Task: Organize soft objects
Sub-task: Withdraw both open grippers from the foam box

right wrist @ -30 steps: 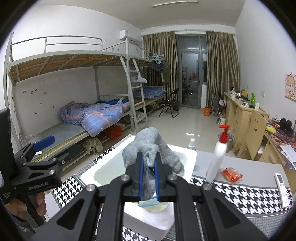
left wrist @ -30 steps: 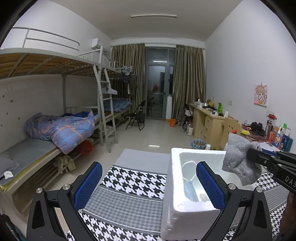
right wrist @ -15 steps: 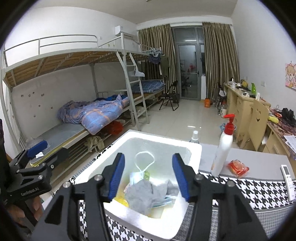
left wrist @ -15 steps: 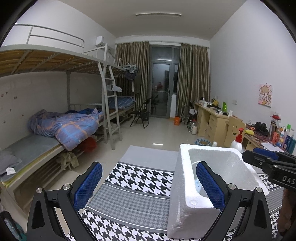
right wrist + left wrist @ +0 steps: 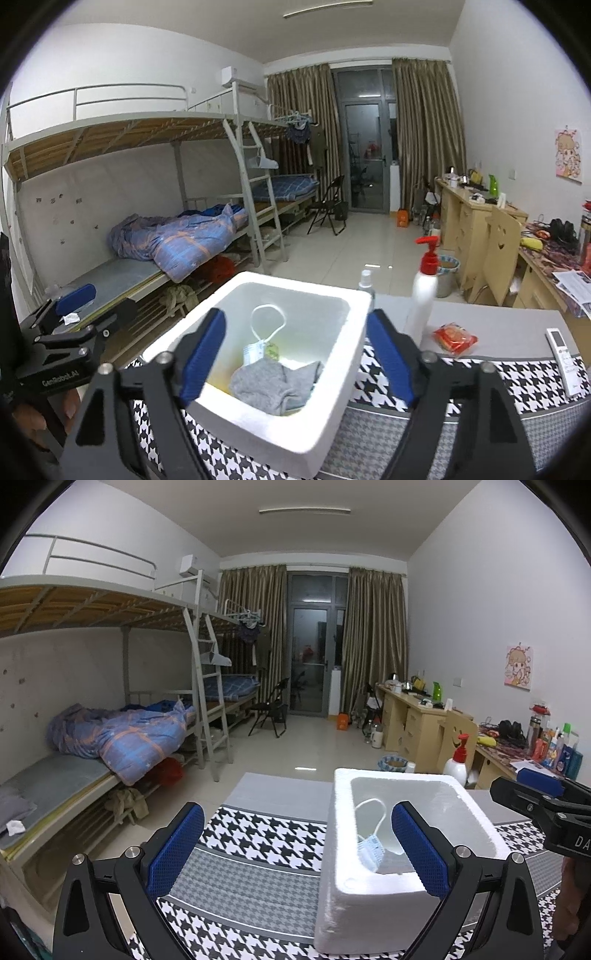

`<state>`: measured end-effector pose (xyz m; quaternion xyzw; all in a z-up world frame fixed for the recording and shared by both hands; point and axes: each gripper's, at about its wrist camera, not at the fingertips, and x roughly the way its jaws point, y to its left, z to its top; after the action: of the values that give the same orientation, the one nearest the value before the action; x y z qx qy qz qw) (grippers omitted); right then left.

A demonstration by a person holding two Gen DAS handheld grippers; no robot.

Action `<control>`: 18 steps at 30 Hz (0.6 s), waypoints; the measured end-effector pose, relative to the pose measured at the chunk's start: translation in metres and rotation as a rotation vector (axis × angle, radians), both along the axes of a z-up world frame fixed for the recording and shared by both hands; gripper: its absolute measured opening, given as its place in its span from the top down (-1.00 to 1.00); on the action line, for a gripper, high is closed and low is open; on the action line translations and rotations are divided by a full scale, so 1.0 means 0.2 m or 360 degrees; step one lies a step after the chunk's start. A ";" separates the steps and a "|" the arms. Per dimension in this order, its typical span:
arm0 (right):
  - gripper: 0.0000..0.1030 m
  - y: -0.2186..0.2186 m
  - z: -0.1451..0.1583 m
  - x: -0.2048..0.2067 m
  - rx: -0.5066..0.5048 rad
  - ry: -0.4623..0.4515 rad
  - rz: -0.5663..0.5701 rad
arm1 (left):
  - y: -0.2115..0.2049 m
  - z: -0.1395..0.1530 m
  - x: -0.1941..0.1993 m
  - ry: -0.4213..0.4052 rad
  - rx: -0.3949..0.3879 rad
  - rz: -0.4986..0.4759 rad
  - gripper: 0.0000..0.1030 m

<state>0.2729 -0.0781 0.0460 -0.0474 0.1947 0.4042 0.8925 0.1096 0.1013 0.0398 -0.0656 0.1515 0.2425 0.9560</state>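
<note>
A table (image 5: pixel 498 325) under a black-and-white houndstooth cloth (image 5: pixel 258 834) takes up the near part of this dorm room. On it stands a white foam box (image 5: pixel 332 373), its top uncovered. From the right claw's camera, a pump bottle (image 5: pixel 424 291) stands at about two o'clock from the box, with a red packet (image 5: pixel 455 338) and a remote (image 5: pixel 563 354) further round toward three.

Inside the box a grey sock (image 5: pixel 275 382) lies crumpled on the floor, nearest the camera, and a face mask (image 5: pixel 255 350) with its looped strap sits just behind it at twelve o'clock.

The right claw (image 5: pixel 295 360) hangs over the box, its blue pads spreading apart with nothing between them; the sock lies loose below. The left claw (image 5: pixel 297 849) waits at nine o'clock from the box, fingers wide and bare, one pad in front of the box opening.

The step looks like letting go of the sock. To do it well, I would let the pads finish spreading, then lift straight up clear of the foam rim so neither finger snags cloth or nudges the light box. I see no other soft thing left out on the cloth.
</note>
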 end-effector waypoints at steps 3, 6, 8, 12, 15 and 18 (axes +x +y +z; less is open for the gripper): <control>-0.67 -0.03 0.00 0.01 -0.0001 -0.0008 -0.0038 | -0.03 0.01 0.01 -0.0004 -0.0001 -0.0037 -0.98; -0.67 -0.07 0.01 0.01 0.0010 -0.0024 -0.0063 | -0.07 0.02 0.04 -0.0002 0.0014 -0.0067 -0.98; -0.69 -0.09 0.01 0.01 0.0013 -0.0034 -0.0077 | -0.10 0.02 0.05 0.0001 0.0024 -0.0092 -0.98; -0.73 -0.15 0.02 0.01 0.0022 -0.0060 -0.0124 | -0.15 0.03 0.08 0.0004 0.0035 -0.0142 -0.98; -0.76 -0.21 0.03 0.01 0.0043 -0.0076 -0.0159 | -0.19 0.04 0.11 0.0006 0.0033 -0.0194 -0.98; -0.76 -0.25 0.03 0.01 0.0057 -0.0088 -0.0194 | -0.23 0.04 0.14 0.0015 0.0026 -0.0237 -0.98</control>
<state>0.2757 -0.1288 0.0514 -0.0305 0.1651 0.3509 0.9212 0.1385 0.0547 0.0485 -0.0452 0.1586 0.1722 0.9712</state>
